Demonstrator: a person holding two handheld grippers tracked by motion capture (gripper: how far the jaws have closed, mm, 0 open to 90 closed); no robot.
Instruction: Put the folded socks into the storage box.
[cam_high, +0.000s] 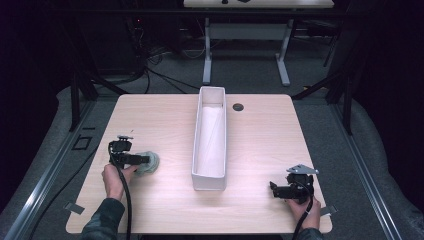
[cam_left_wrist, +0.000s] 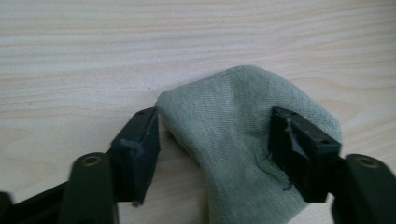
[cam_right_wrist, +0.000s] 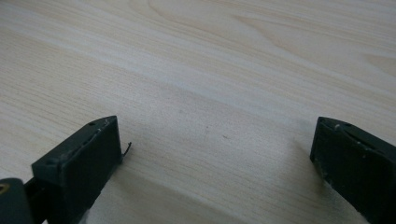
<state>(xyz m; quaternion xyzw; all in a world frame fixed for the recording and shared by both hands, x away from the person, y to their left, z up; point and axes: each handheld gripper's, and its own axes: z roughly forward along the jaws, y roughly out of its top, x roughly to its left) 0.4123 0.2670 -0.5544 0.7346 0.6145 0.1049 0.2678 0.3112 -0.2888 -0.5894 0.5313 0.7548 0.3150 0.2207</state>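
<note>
- While the left gripper (cam_high: 148, 159) lies low over the near left part of the wooden table (cam_high: 260, 145), its jaws stand on either side of a pale green sock (cam_high: 146, 163).
- Seen in the left gripper view, the sock (cam_left_wrist: 233, 140) is a rumpled heap lying between the two black jaws; one pad sits against its edge on one side and the other pad rests on its cloth on the far side.
- Whether the pads press hard enough to clamp the sock I cannot tell; the jaws stand partway apart with the cloth between them.
- A person's left hand (cam_high: 115, 179) holds that gripper from behind, its cable trailing back along the sleeve.
- Well off to the sock's far side, beyond a long white tray (cam_high: 210, 177) that runs away from the person, the right gripper (cam_high: 274, 189) rests near the table's near right corner in the right hand (cam_high: 305, 209).
- Its jaws stand wide apart in the right gripper view, with bare wood (cam_right_wrist: 210, 116) between them.
- A small dark round grommet (cam_high: 238, 106) sits just beside the tray's far end.
</note>
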